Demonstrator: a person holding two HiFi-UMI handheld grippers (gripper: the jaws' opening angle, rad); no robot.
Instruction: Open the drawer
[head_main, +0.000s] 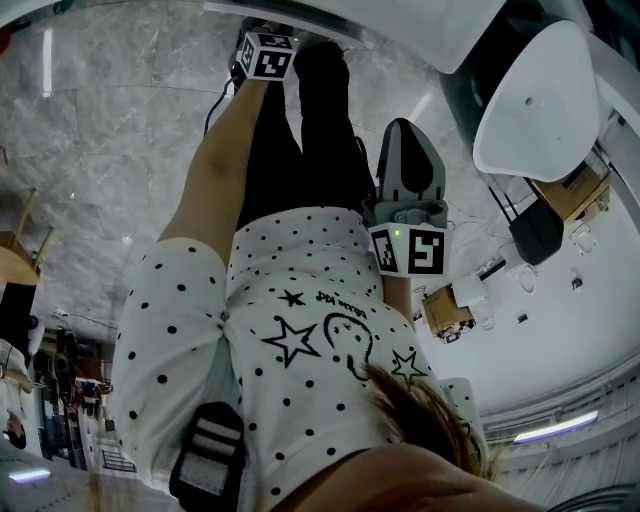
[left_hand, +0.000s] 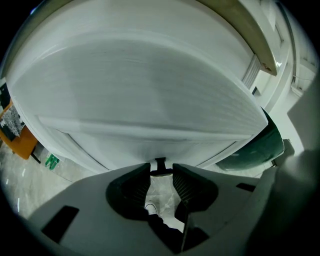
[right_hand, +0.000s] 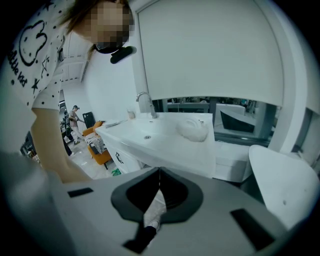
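A white drawer front (left_hand: 145, 100) of the vanity cabinet fills the left gripper view. Its small black handle (left_hand: 160, 166) sits just past the tips of my left gripper (left_hand: 161, 174), whose jaws stand apart on either side of it without pressing it. In the head view only that gripper's marker cube (head_main: 268, 55) shows, at the end of an outstretched arm by the cabinet's edge. My right gripper (head_main: 403, 130) hangs beside the person's leg, away from the cabinet. In the right gripper view its fingertips (right_hand: 159, 171) meet, with nothing between them.
A white basin top (right_hand: 160, 137) with a faucet (right_hand: 144, 102) and a white cloth (right_hand: 193, 129) stands ahead in the right gripper view. A rounded white seat (head_main: 540, 100) and a cardboard box (head_main: 575, 190) are at the right. Marble floor (head_main: 110, 150) lies underfoot.
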